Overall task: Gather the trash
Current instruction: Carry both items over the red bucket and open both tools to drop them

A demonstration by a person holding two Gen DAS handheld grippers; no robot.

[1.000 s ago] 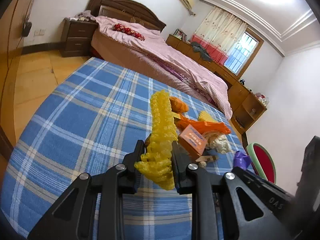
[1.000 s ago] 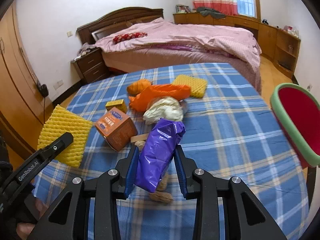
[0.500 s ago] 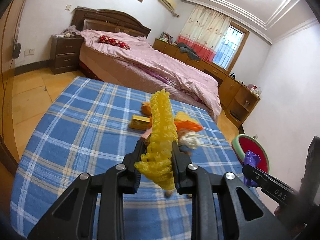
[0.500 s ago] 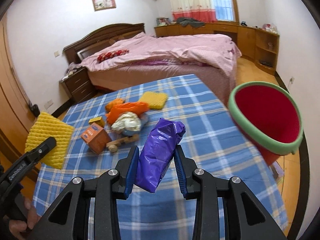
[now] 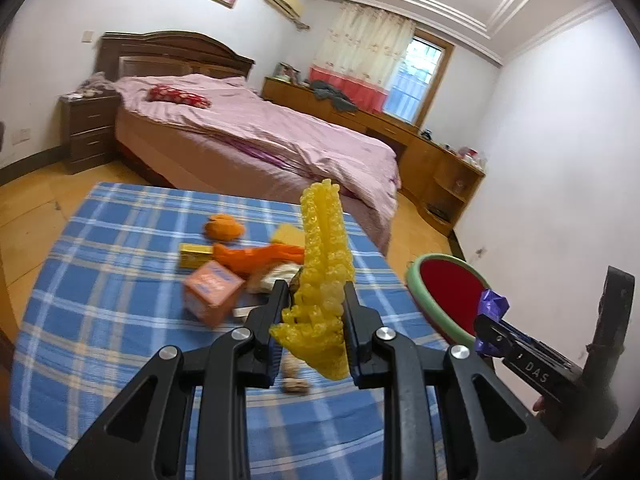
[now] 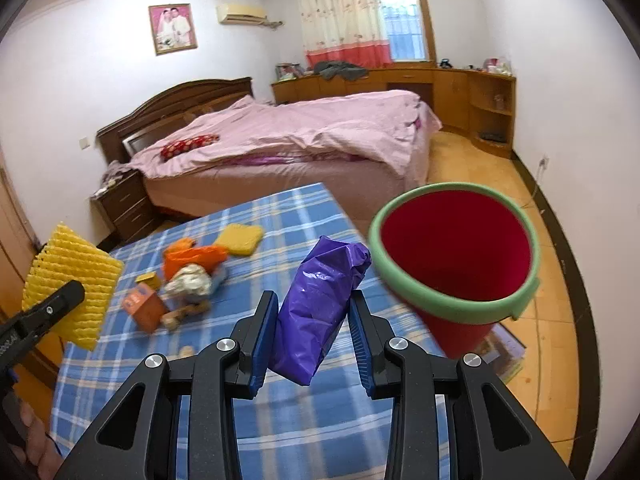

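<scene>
Left wrist view: left gripper (image 5: pixel 314 312) clamps yellow foam net (image 5: pixel 325 264) above the checked desk (image 5: pixel 100 280), left of the red bin (image 5: pixel 448 292); right wrist view: right gripper (image 6: pixel 314 326) clamps purple bag (image 6: pixel 320 300), just left of that bin.

**Trash count on the blue cloth**

Two grippers are showing: the left gripper (image 5: pixel 312 312) and the right gripper (image 6: pixel 314 320).

Two yellow foam nets are showing: a held net (image 5: pixel 322 264) and a flat net (image 6: pixel 239 239).

One purple bag (image 6: pixel 320 304) is showing.

One red bin (image 6: pixel 456 248) is standing by.

Two boxes are lying there: an orange box (image 6: pixel 144 309) and a small yellow box (image 5: pixel 195 255).

One orange bag (image 6: pixel 196 258) and one white wad (image 6: pixel 190 282) are lying between them.
</scene>
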